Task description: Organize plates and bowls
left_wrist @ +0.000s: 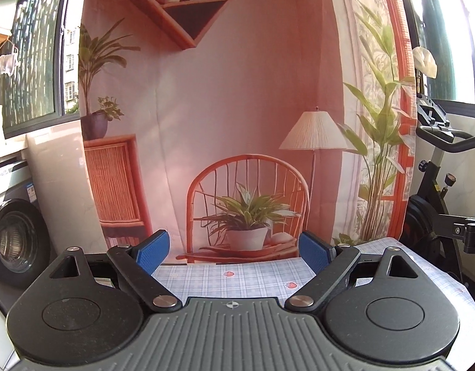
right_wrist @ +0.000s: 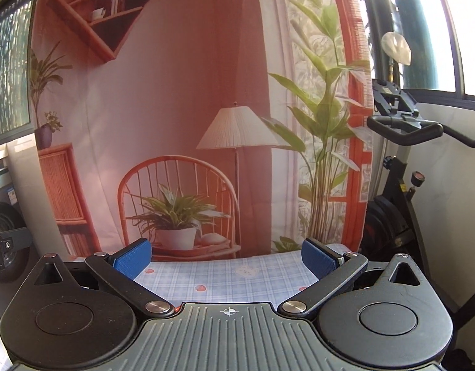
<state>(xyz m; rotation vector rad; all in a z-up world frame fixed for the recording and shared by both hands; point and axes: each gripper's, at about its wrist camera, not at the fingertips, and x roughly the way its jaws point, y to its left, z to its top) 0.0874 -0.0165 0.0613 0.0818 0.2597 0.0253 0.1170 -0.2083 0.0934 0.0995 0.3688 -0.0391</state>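
Note:
No plates or bowls show in either view. My left gripper (left_wrist: 234, 249) is open and empty, its blue pads (left_wrist: 152, 252) wide apart, held level above the far part of a table with a blue checked cloth (left_wrist: 237, 278). My right gripper (right_wrist: 226, 255) is also open and empty, blue pads (right_wrist: 317, 259) wide apart, above the same cloth (right_wrist: 225, 278). Both look toward the far table edge.
A printed backdrop (left_wrist: 237, 123) with chair, lamp and plants hangs just behind the table. A washing machine (left_wrist: 14, 238) stands at the left. An exercise bike (right_wrist: 398, 167) stands at the right. The other gripper's edge shows at far right (left_wrist: 472, 232).

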